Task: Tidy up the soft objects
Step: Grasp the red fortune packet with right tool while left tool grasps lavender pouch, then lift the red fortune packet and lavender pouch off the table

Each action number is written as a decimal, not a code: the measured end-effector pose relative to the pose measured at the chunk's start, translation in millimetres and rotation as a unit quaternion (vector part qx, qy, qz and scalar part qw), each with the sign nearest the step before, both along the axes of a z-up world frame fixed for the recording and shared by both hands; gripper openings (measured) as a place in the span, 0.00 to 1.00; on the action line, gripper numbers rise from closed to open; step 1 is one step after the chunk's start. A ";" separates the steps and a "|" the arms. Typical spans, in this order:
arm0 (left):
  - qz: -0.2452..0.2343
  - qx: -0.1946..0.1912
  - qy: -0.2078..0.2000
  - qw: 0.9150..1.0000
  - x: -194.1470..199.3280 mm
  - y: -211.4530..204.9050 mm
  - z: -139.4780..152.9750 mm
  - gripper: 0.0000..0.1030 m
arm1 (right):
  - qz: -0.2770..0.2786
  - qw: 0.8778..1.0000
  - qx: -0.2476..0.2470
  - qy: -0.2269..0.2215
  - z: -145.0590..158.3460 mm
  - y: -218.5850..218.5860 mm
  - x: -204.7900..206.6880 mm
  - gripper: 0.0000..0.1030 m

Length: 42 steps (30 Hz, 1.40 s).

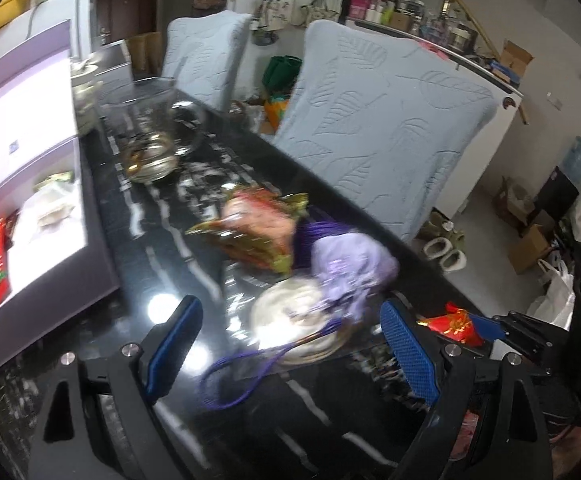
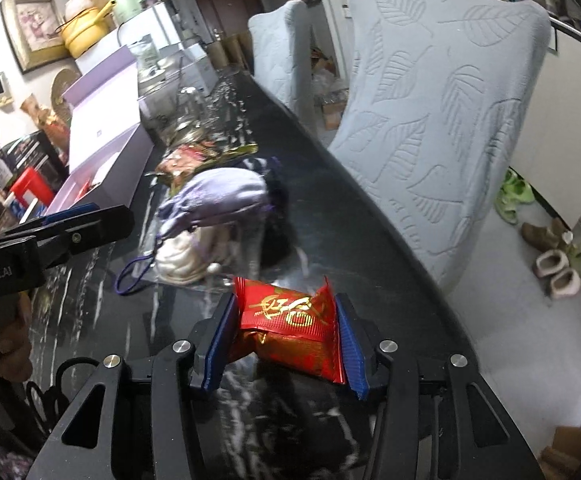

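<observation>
Black marble table (image 2: 354, 240): far edge close beside chairs (image 2: 450, 120), little room that side; open run toward purple box (image 1: 30, 184).
Glass jug (image 1: 150, 132) upright along that run, knock risk.
Lilac pouch (image 1: 350, 272) and white pouch (image 1: 290, 316) ahead of left gripper (image 1: 290, 344), jaws spread, empty; cord (image 1: 242, 376) could snag.
Right gripper (image 2: 286, 340) pinching red packet (image 2: 290, 328) above tabletop; glossy foil may slip.
</observation>
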<state>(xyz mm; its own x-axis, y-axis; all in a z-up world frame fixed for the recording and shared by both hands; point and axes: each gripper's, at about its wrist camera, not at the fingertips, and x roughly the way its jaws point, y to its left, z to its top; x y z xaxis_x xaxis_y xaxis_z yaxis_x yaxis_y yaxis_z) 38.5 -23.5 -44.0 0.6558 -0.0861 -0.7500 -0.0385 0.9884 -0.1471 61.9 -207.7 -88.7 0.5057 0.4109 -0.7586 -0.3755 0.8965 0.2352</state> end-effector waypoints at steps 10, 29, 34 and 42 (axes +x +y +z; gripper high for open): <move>-0.058 -0.032 -0.016 0.998 27.5 -27.8 -2.9 0.86 | -0.037 0.999 0.006 0.006 5.3 -28.6 12.1 0.47; -0.086 -0.007 0.016 0.996 57.8 -39.8 -23.0 0.51 | -0.053 0.999 0.005 0.008 7.6 -33.0 17.1 0.47; -0.096 -0.012 0.005 0.995 45.5 -39.1 -14.8 0.48 | -0.055 0.998 0.005 0.002 10.4 -31.3 13.2 0.47; -0.081 -0.030 -0.016 0.996 10.5 -22.5 6.6 0.47 | -0.044 0.999 0.015 -0.005 15.8 -23.9 1.0 0.47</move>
<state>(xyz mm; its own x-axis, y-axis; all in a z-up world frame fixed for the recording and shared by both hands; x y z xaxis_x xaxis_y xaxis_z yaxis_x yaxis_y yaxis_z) 48.9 -46.0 -37.4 0.6527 -0.2369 -0.7196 0.1265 0.9706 -0.2048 62.8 -231.6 -72.9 0.5493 0.3863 -0.7410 -0.2975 0.9190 0.2586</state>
